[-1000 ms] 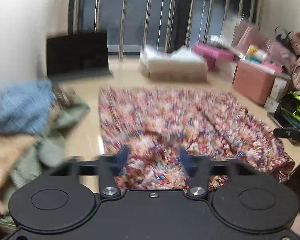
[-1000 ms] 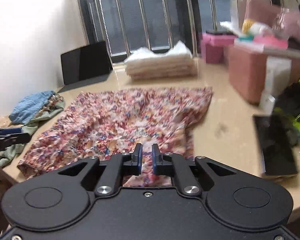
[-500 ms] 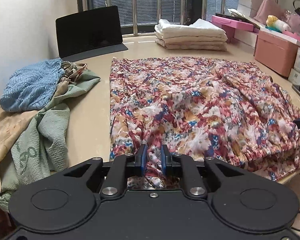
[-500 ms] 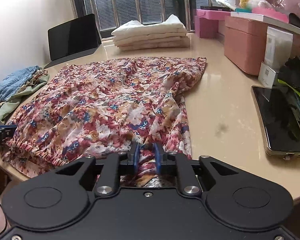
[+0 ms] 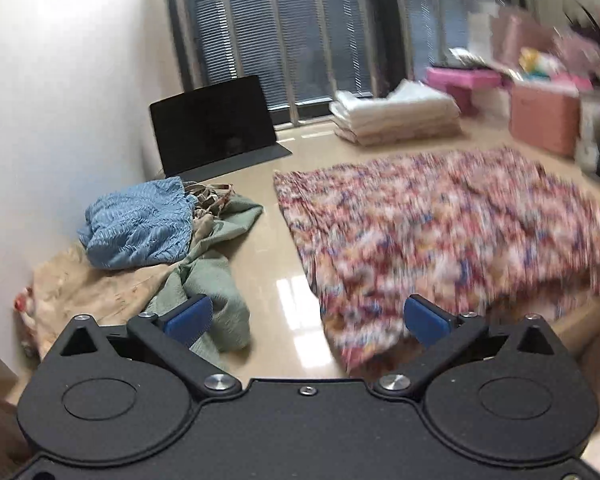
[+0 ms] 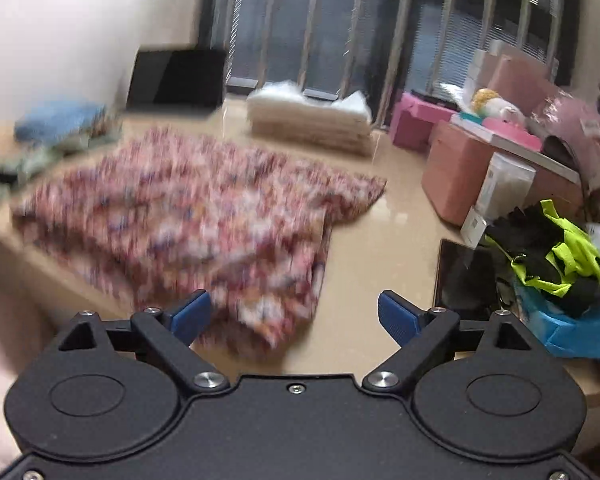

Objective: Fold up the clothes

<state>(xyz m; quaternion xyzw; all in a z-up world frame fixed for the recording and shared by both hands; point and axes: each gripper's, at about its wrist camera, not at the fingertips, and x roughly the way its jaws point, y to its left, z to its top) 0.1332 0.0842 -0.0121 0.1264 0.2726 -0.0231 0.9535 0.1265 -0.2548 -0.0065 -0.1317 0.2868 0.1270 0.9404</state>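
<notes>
The beige surface (image 5: 260, 264) in front of you carries the floral garment (image 5: 440, 232), spread flat and blurred across its middle, its near edge hanging just past the surface's front edge. A heap of unfolded clothes (image 5: 148, 248) lies at the left by the wall, blue over green and tan, with a dark tablet (image 5: 214, 124) propped behind it. A folded cream stack (image 6: 312, 120) sits at the back, pink boxes (image 6: 472, 168) to the right, a phone (image 6: 464, 276) nearer you. Your left tongs (image 5: 306, 318) are opening, released, with nothing pinched; the garment's corner lies beneath the gap. Your right tongs (image 6: 294, 316) are opening too, released above the garment's near corner.
</notes>
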